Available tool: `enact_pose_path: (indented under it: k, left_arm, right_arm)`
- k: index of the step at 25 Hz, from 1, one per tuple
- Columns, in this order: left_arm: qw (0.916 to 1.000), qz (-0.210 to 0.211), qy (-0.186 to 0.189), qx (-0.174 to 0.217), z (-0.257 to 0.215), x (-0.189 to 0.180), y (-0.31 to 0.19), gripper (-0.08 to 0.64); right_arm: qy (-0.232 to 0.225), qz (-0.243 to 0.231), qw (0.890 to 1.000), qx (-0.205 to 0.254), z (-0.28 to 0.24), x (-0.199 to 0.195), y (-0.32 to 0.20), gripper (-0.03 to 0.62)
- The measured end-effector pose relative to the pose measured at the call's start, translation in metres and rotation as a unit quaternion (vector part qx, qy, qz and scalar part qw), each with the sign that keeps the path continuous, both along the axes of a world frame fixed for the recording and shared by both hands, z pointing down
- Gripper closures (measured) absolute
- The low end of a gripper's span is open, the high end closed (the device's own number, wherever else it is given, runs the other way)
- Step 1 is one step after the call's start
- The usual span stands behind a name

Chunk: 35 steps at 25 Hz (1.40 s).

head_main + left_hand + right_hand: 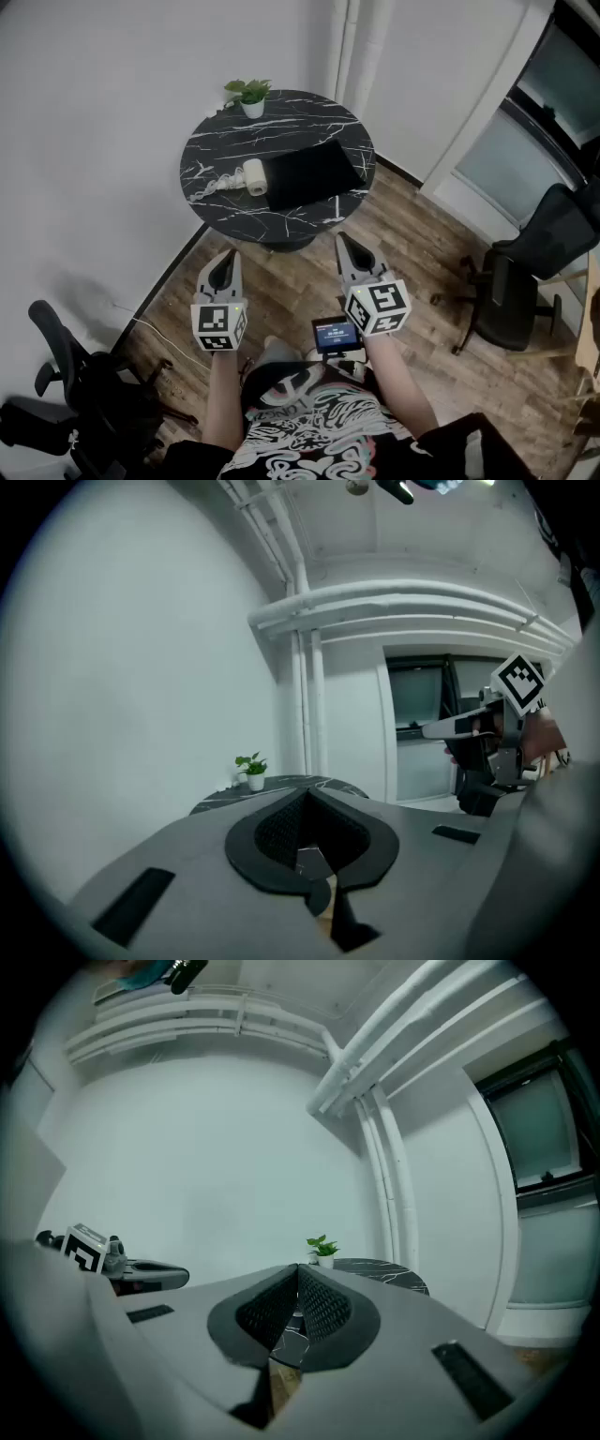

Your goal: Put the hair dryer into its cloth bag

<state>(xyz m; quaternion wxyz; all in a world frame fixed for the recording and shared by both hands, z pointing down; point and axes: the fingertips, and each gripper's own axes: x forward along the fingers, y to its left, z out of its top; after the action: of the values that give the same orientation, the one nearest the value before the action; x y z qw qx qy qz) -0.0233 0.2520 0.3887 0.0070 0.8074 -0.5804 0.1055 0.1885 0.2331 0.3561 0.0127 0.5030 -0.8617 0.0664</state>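
Standing on a brown wood-plank floor (441,244), a person is holding a grey two-jaw gripper in each hand, both out in front at waist height. The left gripper (226,262) is sitting with its jaws fully together and nothing between them; its own view is showing the dark textured pads meeting in a closed point. The right gripper (349,246) is also closed tight and carrying nothing. Both are pointing toward a round black marble-patterned table (225,150) with white veins, which is standing near the corner of two white walls, well apart from the grippers.

The white hair dryer (251,177) is lying on its side on the left half of the tabletop, with its white cord (214,185) trailing off to the left. The black cloth bag (309,172) is lying flat just beside the dryer, on its right, touching it or nearly so. A small green plant in a white pot (249,96) is standing at the far edge of the table.

A black office chair (56,394) is standing at the lower left of the head view, and another black office chair (525,272) is standing at the right. A small lit screen (336,335) is showing at the person's waist, between the two forearms.
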Motion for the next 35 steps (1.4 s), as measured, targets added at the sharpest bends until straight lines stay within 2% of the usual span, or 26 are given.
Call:
enact_pose_path:
  k: [4, 8, 10, 12, 14, 18, 23, 25, 29, 35]
  left_arm:
    - [0.9998, -0.001, 0.015, 0.011, -0.007, 0.003, 0.001, 0.546]
    - [0.9997, 0.004, 0.016, 0.021, -0.012, 0.009, 0.0, 0.546]
    - [0.9985, 0.025, 0.047, 0.015, -0.013, 0.015, 0.002, 0.546]
    - [0.9942, 0.04, 0.1, 0.002, -0.013, 0.018, 0.003, 0.546]
    - [0.993, 0.026, 0.115, -0.004, -0.012, 0.013, 0.0, 0.546]
    - [0.998, -0.009, 0.062, -0.004, -0.007, 0.005, -0.007, 0.546]
    - [0.9986, -0.025, 0.047, -0.006, -0.003, -0.004, -0.022, 0.546]
    - [0.9987, -0.027, 0.045, -0.001, -0.003, -0.01, -0.036, 0.546]
    - [0.9992, -0.02, 0.034, 0.001, 0.004, -0.02, -0.07, 0.546]
    - [0.9998, -0.006, -0.006, -0.018, 0.027, -0.051, -0.143, 0.546]
  right_arm:
    - [0.03, -0.002, 1.0, -0.002, 0.007, -0.001, 0.007, 0.574]
    - [0.037, -0.006, 0.999, -0.004, 0.013, 0.0, 0.006, 0.574]
    - [0.034, -0.009, 0.999, -0.01, 0.017, 0.001, 0.005, 0.574]
    - [0.02, -0.019, 0.999, -0.02, 0.02, 0.0, 0.005, 0.574]
    - [0.005, -0.029, 0.999, -0.03, 0.022, -0.002, 0.004, 0.572]
    - [0.008, -0.036, 0.999, -0.033, 0.026, -0.004, -0.003, 0.572]
    - [-0.014, -0.048, 0.998, -0.049, 0.028, -0.008, -0.023, 0.572]
    - [-0.026, -0.056, 0.997, -0.055, 0.028, -0.015, -0.038, 0.572]
    - [-0.016, -0.063, 0.996, -0.061, 0.035, -0.029, -0.073, 0.572]
    - [-0.005, -0.051, 0.995, -0.087, 0.054, -0.056, -0.142, 0.571]
